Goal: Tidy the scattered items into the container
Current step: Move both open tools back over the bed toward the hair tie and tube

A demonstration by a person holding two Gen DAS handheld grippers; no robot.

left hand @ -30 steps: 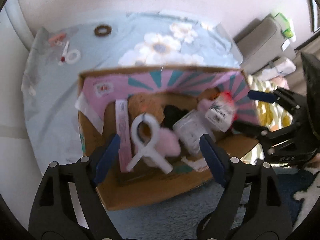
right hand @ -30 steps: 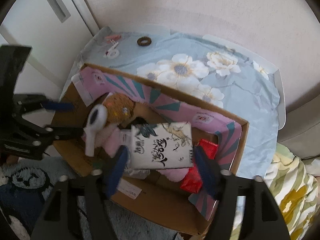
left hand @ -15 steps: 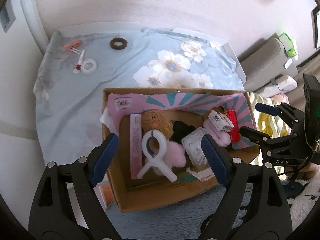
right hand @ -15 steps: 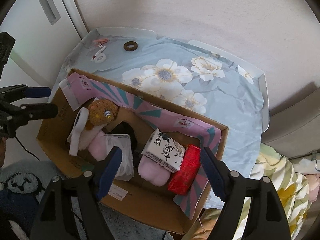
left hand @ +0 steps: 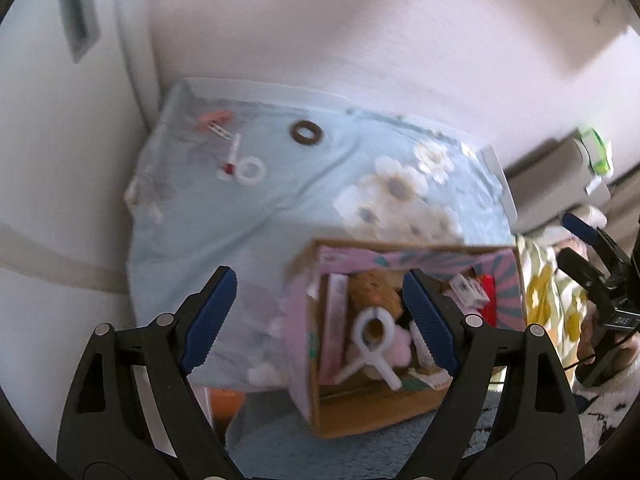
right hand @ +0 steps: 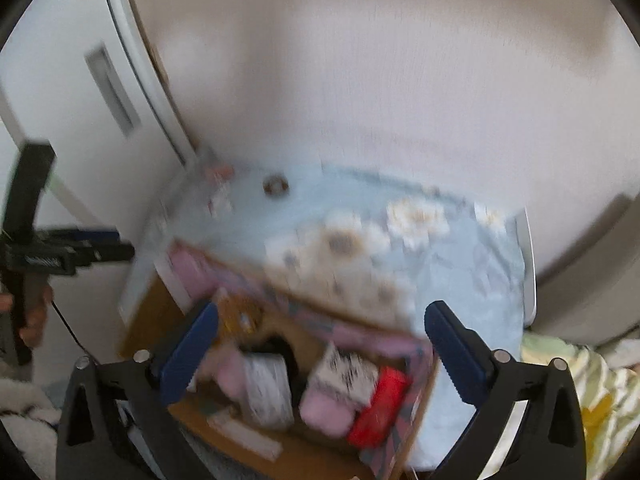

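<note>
A cardboard box with a pink lining sits at the near edge of a table under a pale blue flowered cloth. It holds a white clip, a brown plush toy, pink items, a printed packet and a red packet. On the cloth's far left lie a brown ring, a white ring and a pink clip. My left gripper is open and empty over the box's left edge. My right gripper is open and empty above the box.
A white door stands left of the table and a wall behind it. A grey sofa and a yellow flowered blanket are at the right. A blue-grey rug lies below the box.
Both grippers have pulled back and up from the box, and the left view has swung leftward. The printed packet, held over the box a second ago, now lies inside it.
</note>
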